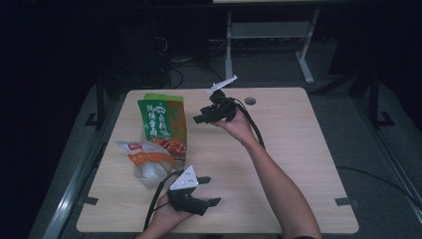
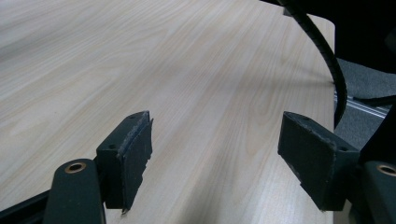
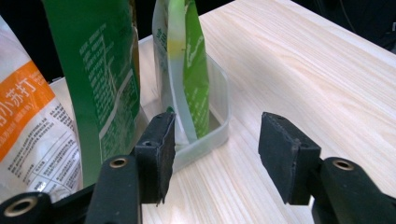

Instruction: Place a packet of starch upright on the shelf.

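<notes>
1. We are looking down at a light wooden table (image 1: pixel 298 164) in a dark room.
2. We are seeing the left gripper (image 1: pixel 209 190) near the front edge of the table, held by the person's left hand (image 1: pixel 166 219). Its jaws are standing wide apart with nothing between them, and in the left gripper view we are seeing only bare wood between them.
3. We are seeing the right gripper (image 1: pixel 198 118) farther back, near the middle of the table, held by the person's right hand (image 1: pixel 239 124). Its jaws are pointing toward the bags on the left side.
4. In the right gripper view, its jaws are also standing wide apart and holding nothing.
5. We are seeing a tall green bag (image 1: pixel 158 122) standing at the back left of the table.
6. We are seeing a white and orange bag (image 1: pixel 144 158) just in front of the green one, leaning over.
7. In the right gripper view, the bags are standing in a clear plastic tray (image 3: pixel 219 126), with a thinner green packet (image 3: pixel 187 70) at its end. The tray is sitting just past the tip of the jaw on the left of that view.
8. We are seeing a black cable (image 2: pixel 327 51) curving over the far edge of the table in the left gripper view.
</notes>
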